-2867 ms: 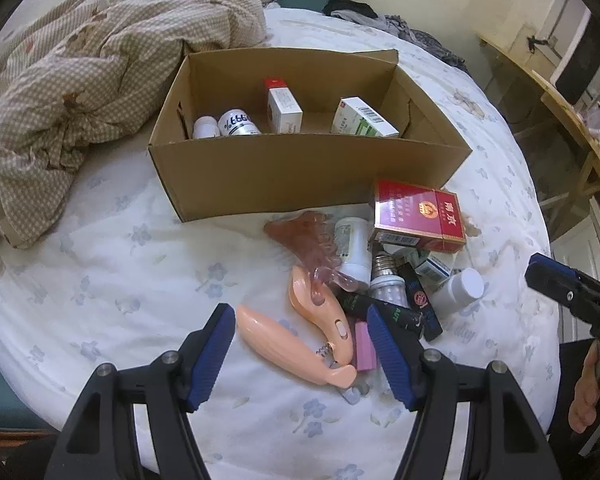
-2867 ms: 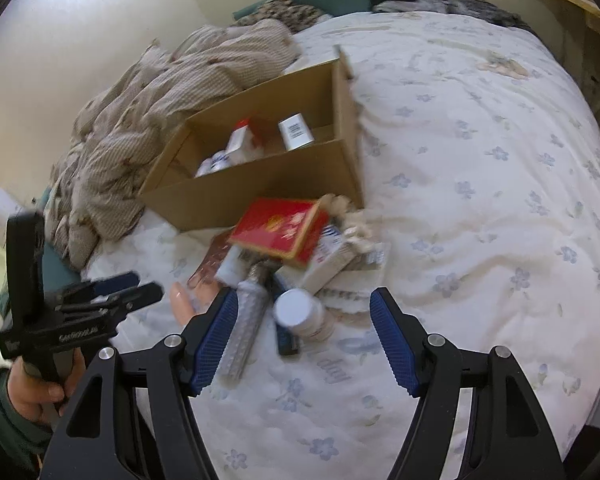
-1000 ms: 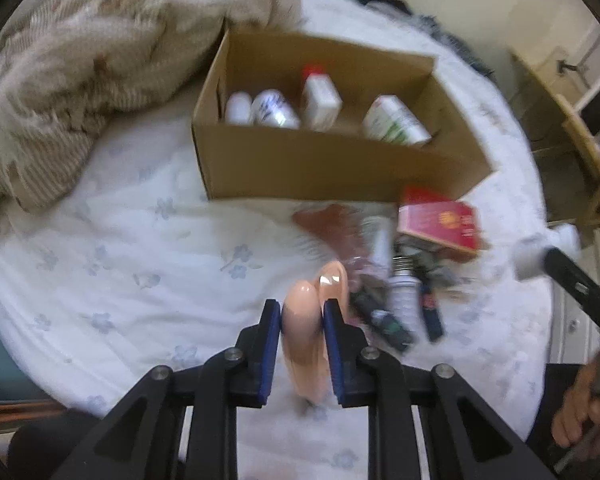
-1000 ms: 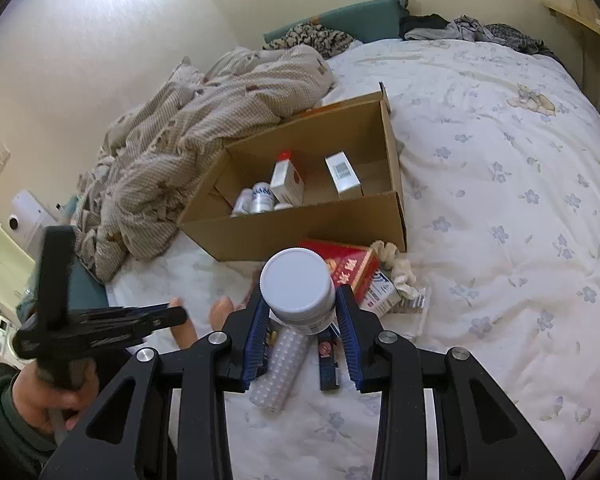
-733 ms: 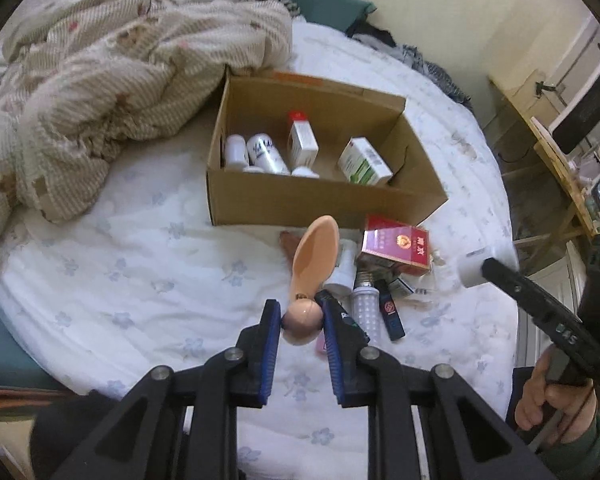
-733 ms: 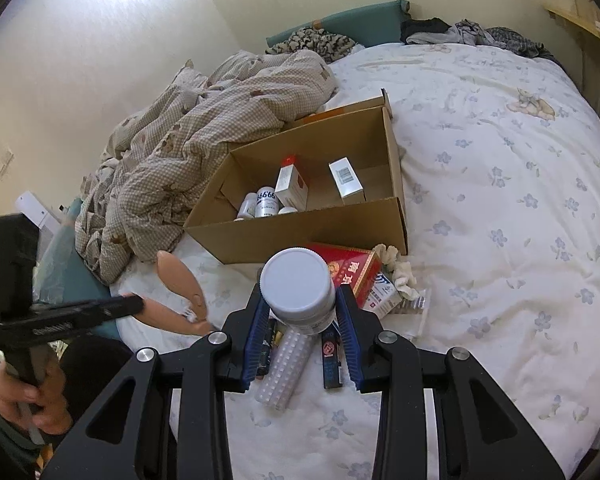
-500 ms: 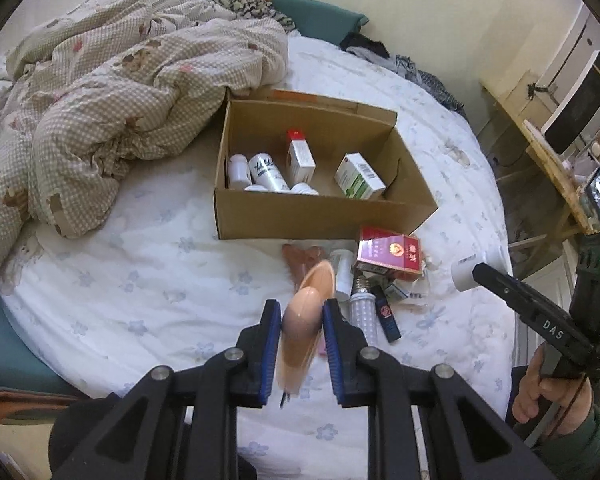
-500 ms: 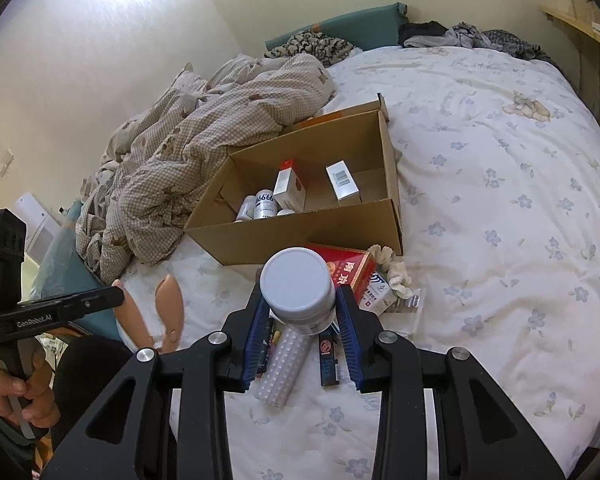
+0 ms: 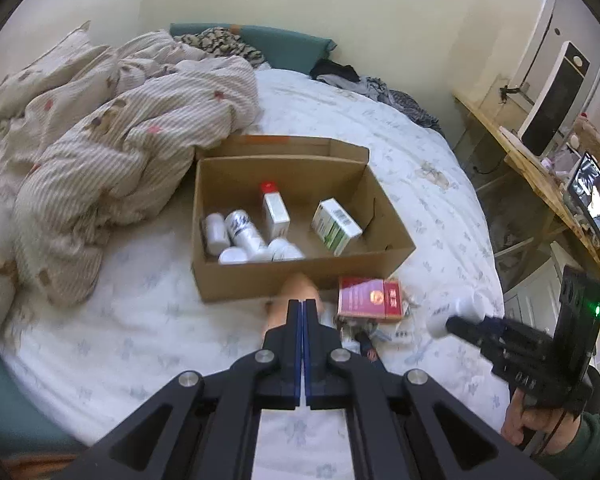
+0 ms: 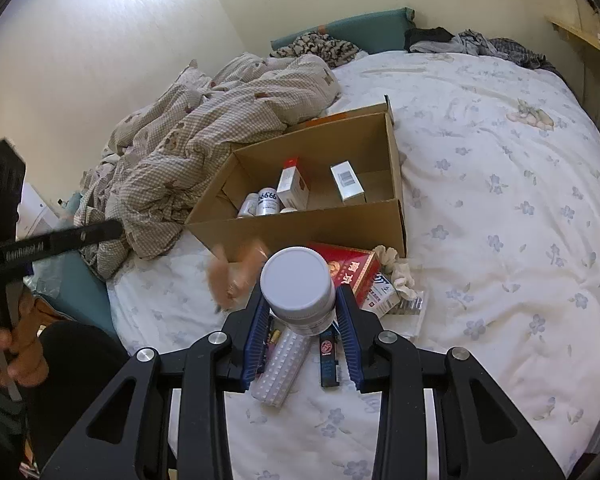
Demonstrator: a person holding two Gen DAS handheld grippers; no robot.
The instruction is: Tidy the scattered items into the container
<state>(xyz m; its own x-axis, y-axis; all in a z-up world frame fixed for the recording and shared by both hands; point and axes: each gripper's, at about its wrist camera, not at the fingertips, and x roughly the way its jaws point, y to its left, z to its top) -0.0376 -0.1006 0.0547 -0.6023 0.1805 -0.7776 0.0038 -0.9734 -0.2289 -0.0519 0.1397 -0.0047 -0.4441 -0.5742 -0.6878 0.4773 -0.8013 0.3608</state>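
The open cardboard box [image 9: 260,280] [image 10: 300,228] sits on the bed with several bottles and two small cartons inside. My left gripper [image 9: 302,303] [image 10: 116,226] is shut, its blue pads pressed together with nothing between them. A peach plastic item [image 9: 298,290] [image 10: 236,270] shows just beyond the left tips, blurred, loose in front of the box's near wall. My right gripper [image 10: 300,296] [image 9: 452,322] is shut on a white bottle [image 10: 298,284] [image 9: 456,310], held above the pile. A red carton [image 9: 370,298] [image 10: 352,270] lies beside the box.
A white ribbed cylinder [image 10: 280,364], a black tube [image 10: 328,354] and small packets lie under the right gripper. A crumpled checked quilt [image 9: 100,140] [image 10: 204,140] borders the box's left side. A wooden desk [image 9: 540,176] stands right of the bed. A person's hands [image 9: 540,428] [image 10: 12,352] hold the grippers.
The peach item, clamped in my left gripper before, has come out of it; the jaws have closed fully. The right gripper still holds the white bottle, barely moved.
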